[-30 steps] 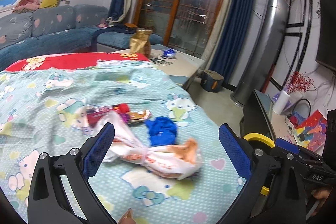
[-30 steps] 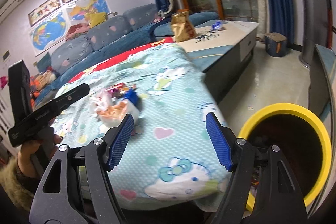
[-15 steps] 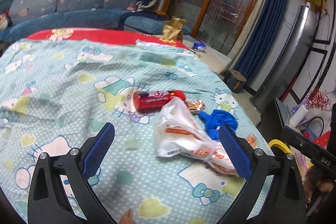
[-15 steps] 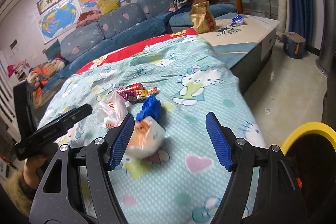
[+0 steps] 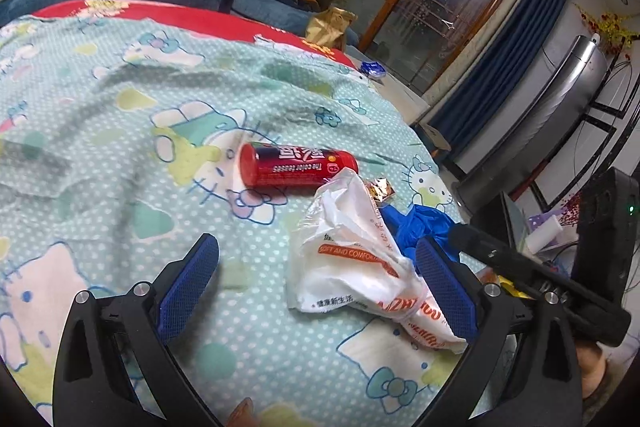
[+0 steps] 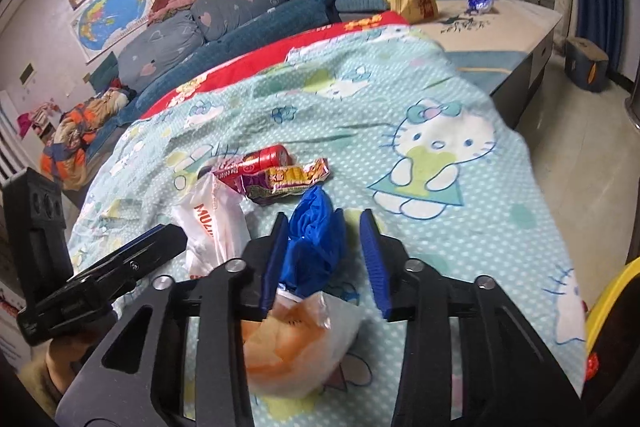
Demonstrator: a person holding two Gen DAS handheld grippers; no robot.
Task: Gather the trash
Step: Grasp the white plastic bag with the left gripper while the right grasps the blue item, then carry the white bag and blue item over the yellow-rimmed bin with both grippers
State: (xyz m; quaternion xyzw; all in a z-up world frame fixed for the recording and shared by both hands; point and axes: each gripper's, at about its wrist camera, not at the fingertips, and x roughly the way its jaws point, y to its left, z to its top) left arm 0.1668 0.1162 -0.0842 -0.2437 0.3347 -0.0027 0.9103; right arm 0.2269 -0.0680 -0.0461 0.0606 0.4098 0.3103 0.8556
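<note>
On the bed's cartoon-cat blanket (image 5: 120, 131), left wrist view: the left hand-held gripper (image 5: 316, 279) stands wide open, pads pressing on nothing. White plastic bag (image 5: 352, 255) lies between its fingers, nearer the right finger, where its crumpled end reaches that pad. Red can (image 5: 296, 169) lies on its side just beyond the bag, touching the bag's top edge. Gold snack wrapper (image 5: 382, 189) shows just past the bag. Blue glove (image 5: 420, 227) sits beside the bag, partly hidden behind the right finger. The other tool's black body enters from the right edge.

Right wrist view: right hand-held gripper (image 6: 322, 261) has jaws closing, with the blue glove (image 6: 316, 235) between them; the left pad touches the glove, the right pad stands apart from it. White plastic bag (image 6: 216, 223) lies left of the glove, one bulging end under the gripper. Red can (image 6: 260, 163) and snack wrapper (image 6: 288, 179) lie farther out, side by side. Yellow bin rim (image 6: 600, 307) shows at the right edge, off the bed.
</note>
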